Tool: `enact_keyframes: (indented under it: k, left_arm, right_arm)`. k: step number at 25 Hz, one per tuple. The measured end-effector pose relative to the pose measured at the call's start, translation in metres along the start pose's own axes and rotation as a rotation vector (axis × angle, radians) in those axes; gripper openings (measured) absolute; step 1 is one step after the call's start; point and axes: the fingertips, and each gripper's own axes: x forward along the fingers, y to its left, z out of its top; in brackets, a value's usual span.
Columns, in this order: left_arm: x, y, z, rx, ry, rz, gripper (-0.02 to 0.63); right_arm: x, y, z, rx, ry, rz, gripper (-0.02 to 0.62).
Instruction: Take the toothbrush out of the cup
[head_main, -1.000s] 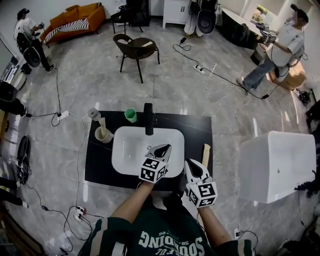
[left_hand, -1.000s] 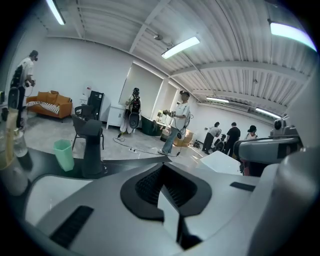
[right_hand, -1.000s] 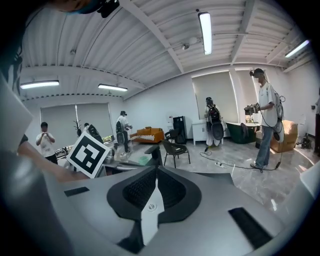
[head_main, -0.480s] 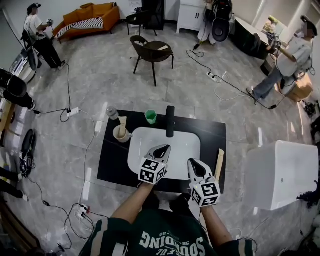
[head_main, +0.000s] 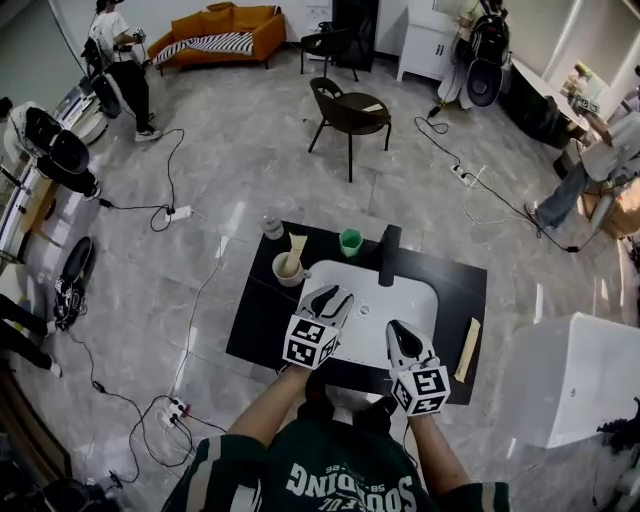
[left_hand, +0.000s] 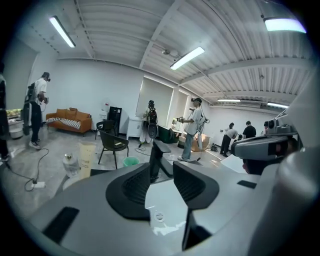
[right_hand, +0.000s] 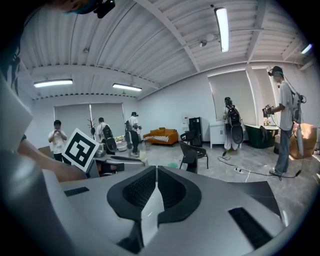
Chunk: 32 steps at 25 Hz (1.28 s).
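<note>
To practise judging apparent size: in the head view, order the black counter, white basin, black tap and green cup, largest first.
1. black counter
2. white basin
3. black tap
4. green cup
The tap and cup look close; the tap is merely longer.

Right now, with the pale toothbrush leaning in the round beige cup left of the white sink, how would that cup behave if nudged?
Probably stable: the round beige cup looks squat and wide. On the glossy black countertop it would more likely slide than tip. The leaning pale toothbrush could lever it over if pulled sideways rather than lifted out.
</note>
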Motion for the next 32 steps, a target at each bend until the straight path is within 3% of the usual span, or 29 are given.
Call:
enact_keyframes:
  k: [5, 12, 32]
  left_arm:
    - [-0.02, 0.052, -0.001, 0.005, 0.003, 0.101, 0.183]
    - [-0.031, 0.112, -0.003, 0.012, 0.028, 0.175, 0.213]
    - [0.023, 0.195, -0.05, 0.063, 0.196, 0.156, 0.229]
  right_arm:
    - [0.018, 0.023, 0.002, -0.012, 0.006, 0.027, 0.043]
    - [0.034, 0.041, 0.003, -0.023, 0.018, 0.037, 0.043]
    - [0.073, 0.038, -0.006, -0.002, 0.072, -0.02, 0.043]
